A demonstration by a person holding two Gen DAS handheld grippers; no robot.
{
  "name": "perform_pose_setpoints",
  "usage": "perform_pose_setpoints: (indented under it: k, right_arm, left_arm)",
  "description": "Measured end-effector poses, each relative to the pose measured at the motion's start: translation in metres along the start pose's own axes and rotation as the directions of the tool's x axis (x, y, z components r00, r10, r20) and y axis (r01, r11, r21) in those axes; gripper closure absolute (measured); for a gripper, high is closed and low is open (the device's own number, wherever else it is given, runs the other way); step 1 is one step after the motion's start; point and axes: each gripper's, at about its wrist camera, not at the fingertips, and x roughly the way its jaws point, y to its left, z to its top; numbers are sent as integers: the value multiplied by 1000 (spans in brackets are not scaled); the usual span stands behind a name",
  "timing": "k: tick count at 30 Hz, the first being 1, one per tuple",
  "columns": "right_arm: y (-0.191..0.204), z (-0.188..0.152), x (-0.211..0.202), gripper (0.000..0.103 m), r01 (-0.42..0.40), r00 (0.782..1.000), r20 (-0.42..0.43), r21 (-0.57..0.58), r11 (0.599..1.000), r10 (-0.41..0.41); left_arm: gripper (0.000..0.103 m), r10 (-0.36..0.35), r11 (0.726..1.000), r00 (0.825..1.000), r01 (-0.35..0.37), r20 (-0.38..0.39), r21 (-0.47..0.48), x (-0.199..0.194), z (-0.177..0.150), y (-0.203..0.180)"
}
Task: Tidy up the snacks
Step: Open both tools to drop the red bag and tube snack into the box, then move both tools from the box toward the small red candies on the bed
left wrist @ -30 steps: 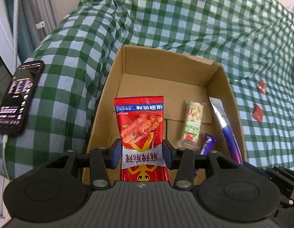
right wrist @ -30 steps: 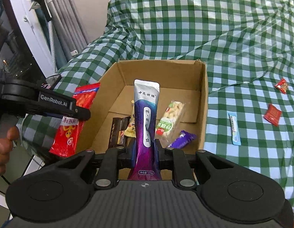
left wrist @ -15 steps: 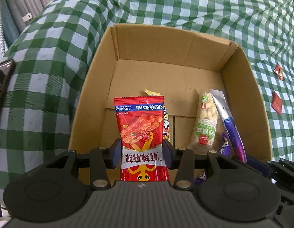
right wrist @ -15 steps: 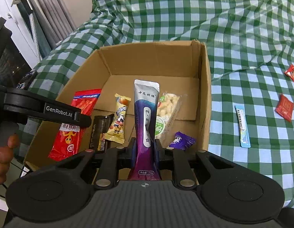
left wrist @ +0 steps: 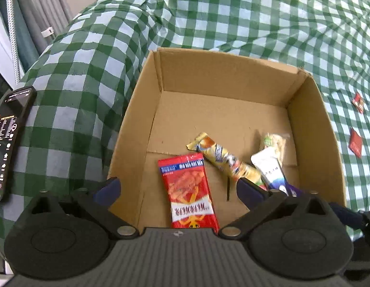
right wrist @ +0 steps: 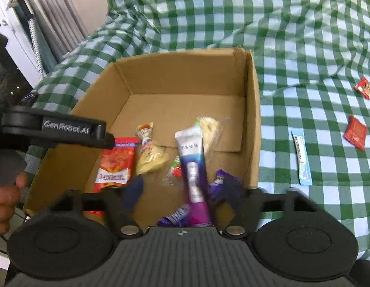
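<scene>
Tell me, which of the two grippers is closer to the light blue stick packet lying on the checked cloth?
The right gripper. It hangs over the cardboard box, whose wall alone separates it from the light blue stick packet. The left gripper is over the box's opposite side.

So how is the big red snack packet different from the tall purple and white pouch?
The red snack packet is wide and flat; the purple and white pouch is long and narrow. The packet lies alone on the cardboard box floor; the pouch rests across other snacks. Both sit inside the box, between opening jaws, gripped by neither.
</scene>
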Motion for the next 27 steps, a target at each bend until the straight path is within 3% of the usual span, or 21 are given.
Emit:
perform_pose_setpoints:
  k: [4, 11, 27]
  right_arm:
    - [10, -9, -21, 16, 2, 1000, 18, -42, 999, -1]
    - [22, -29, -60, 11, 12, 1000, 28, -5, 1000, -11]
    - [46, -72, -148, 5, 37, 984, 176, -49, 998, -28]
  left_arm:
    - [0, -10, 1000, 1000, 10, -18, 2, -16, -14, 4]
    - [0, -10, 1000, 1000, 10, -18, 0, -59, -59, 12]
    - [0, 7, 1000, 996, -7, 87, -6, -131, -135, 17]
